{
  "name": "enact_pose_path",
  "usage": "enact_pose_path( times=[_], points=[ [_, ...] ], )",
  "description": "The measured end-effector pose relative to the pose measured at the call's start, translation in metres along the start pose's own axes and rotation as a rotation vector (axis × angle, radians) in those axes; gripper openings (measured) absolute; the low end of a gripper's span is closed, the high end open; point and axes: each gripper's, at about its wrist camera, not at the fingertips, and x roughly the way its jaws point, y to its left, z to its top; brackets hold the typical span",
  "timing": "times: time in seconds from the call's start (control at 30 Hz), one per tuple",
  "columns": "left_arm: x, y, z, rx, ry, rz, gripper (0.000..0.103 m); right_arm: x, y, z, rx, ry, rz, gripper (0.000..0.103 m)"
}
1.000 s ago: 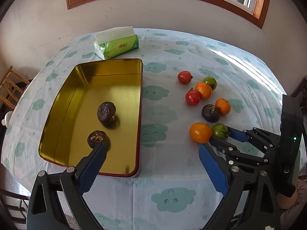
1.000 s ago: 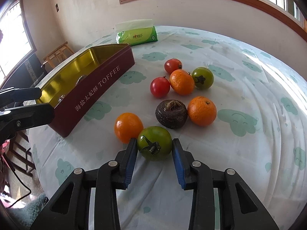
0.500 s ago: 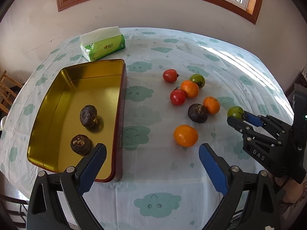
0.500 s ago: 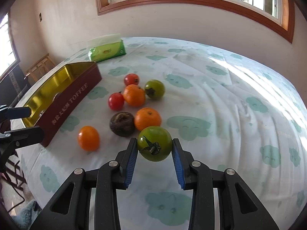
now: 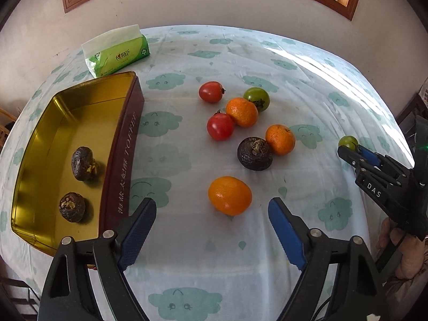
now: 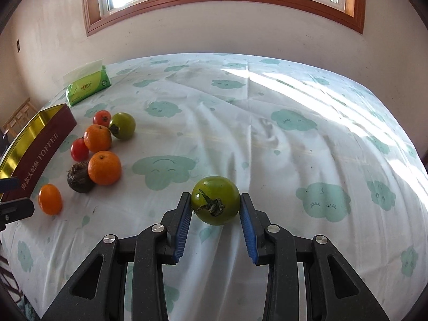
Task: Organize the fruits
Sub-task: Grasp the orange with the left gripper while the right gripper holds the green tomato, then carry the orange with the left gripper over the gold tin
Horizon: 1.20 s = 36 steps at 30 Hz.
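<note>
We held the green tomato (image 6: 215,203) between the closed blue pads of the right gripper (image 6: 215,215), above the tablecloth (image 6: 267,133), the left gripper (image 5: 212,227) open and empty, and we judged the smooth round fruit could slip out.
</note>
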Motion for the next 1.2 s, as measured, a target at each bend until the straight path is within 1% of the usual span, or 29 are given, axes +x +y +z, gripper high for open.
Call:
enact_pose_path(
  times=[0.2, 0.37, 0.43, 0.5, 0.6, 0.77, 0.97, 1.2],
  points=[
    [0.017, -0.001, 0.001, -0.023, 0.032, -0.001, 0.068, 0.002, 0.001, 0.001, 0.004, -0.001, 0.001, 0.037],
    [0.026, -0.005, 0.002, -0.021, 0.037, -0.007, 0.066, 0.002, 0.001, 0.0, 0.011, 0.0, 0.006, 0.037],
    [0.028, -0.005, 0.003, -0.019, 0.041, -0.01, 0.062, 0.002, 0.001, 0.0, 0.01, 0.0, 0.005, 0.037],
    [0.031, -0.006, 0.003, -0.017, 0.047, -0.015, 0.054, 0.002, 0.002, 0.0, 0.01, 0.0, 0.005, 0.037],
    [0.032, -0.007, 0.002, -0.015, 0.055, -0.025, 0.047, 0.002, 0.002, 0.001, 0.01, 0.002, 0.005, 0.037],
    [0.028, -0.009, 0.001, 0.003, 0.041, -0.042, 0.036, 0.002, 0.003, 0.0, 0.008, 0.002, 0.002, 0.037],
    [0.028, -0.01, 0.001, 0.012, 0.04, -0.042, 0.035, 0.002, 0.004, 0.001, 0.008, 0.004, 0.002, 0.037],
    [0.022, -0.01, -0.001, 0.022, 0.032, -0.047, 0.035, 0.007, 0.008, -0.001, 0.004, 0.028, 0.002, 0.037]
  ],
)
